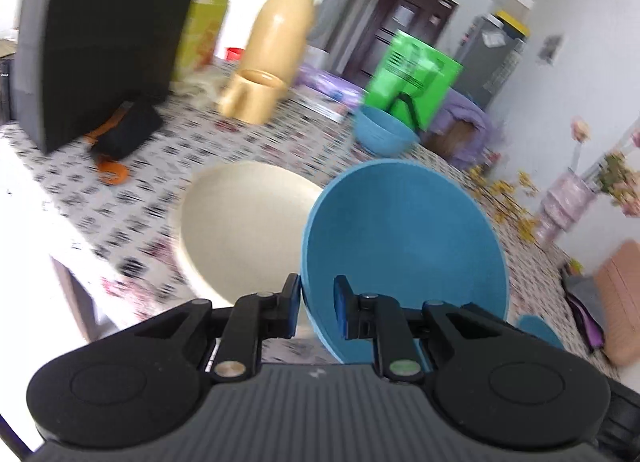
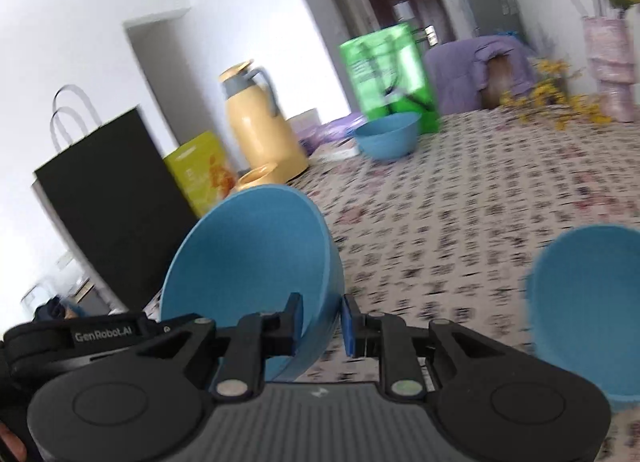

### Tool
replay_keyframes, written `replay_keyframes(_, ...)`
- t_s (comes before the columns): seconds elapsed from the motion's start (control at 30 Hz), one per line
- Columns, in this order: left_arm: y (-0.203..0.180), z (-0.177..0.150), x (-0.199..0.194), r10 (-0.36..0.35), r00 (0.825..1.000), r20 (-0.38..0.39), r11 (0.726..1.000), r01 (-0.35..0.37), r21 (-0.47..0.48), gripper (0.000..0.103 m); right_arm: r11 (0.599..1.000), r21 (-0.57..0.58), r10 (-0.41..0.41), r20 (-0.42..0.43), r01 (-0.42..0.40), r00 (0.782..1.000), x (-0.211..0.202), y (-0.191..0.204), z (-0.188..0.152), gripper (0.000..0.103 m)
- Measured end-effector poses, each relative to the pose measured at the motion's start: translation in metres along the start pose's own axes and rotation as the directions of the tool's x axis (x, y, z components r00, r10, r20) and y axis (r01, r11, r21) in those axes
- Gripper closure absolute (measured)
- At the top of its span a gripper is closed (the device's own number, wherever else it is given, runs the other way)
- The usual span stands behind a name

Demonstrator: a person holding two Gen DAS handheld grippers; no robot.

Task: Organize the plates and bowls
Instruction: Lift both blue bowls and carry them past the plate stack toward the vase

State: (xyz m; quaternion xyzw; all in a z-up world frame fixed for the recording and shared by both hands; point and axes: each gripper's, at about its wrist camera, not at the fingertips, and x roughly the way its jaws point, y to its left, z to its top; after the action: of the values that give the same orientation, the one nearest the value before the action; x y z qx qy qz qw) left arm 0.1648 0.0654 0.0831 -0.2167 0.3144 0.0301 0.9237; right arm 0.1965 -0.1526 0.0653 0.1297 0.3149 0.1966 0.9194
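the left hand-held gripper (image 1: 316, 310) pinched the rim of a blue bowl (image 1: 404, 246), held tilted above the surface (image 1: 280, 134) beside a cream bowl (image 1: 244, 222). the right hand-held gripper (image 2: 322, 326) pinched a second blue bowl (image 2: 256, 262) likewise. rim-only grips risked slippage if tilt increased.

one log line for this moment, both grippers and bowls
left gripper: shut on blue bowl | right gripper: shut on second blue bowl | third blue bowl: on table
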Motion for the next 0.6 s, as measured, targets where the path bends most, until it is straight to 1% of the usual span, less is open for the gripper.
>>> replay_keyframes(0.07, -0.018, -0.005, 0.006, -0.04, 0.999, -0.022, 0.999, 0.04, 0.03, 0.085, 0.999, 0.021, -0.033, 0.029, 0.033, 0.999, -0.015, -0.015, 0.001, 0.082)
replay_keyframes(0.17, -0.05, -0.012, 0.016, -0.108, 0.992, -0.059, 0.991, 0.112, 0.075, 0.086, 0.994, 0.053, -0.096, 0.084, 0.091, 0.992, -0.041, -0.039, 0.003, 0.082)
replay_keyframes(0.23, -0.072, -0.016, 0.023, -0.145, 0.986, -0.082, 0.983, 0.153, 0.104, 0.086, 0.988, 0.081, -0.138, 0.113, 0.129, 0.984, -0.058, -0.053, 0.005, 0.08)
replay_keyframes(0.33, -0.107, -0.023, 0.029, -0.206, 0.973, -0.105, 0.963, 0.22, 0.154, 0.085, 0.975, 0.113, -0.209, 0.155, 0.193, 0.966, -0.082, -0.076, 0.008, 0.08)
replay_keyframes(0.47, -0.146, -0.034, 0.041, -0.26, 0.954, -0.151, 0.936, 0.287, 0.205, 0.086, 0.952, 0.183, -0.277, 0.16, 0.247, 0.948, -0.106, -0.113, 0.009, 0.08)
replay_keyframes(0.6, -0.168, -0.047, 0.05, -0.28, 0.939, -0.2, 0.918, 0.323, 0.229, 0.086, 0.934, 0.22, -0.315, 0.137, 0.281, 0.939, -0.118, -0.139, 0.003, 0.078)
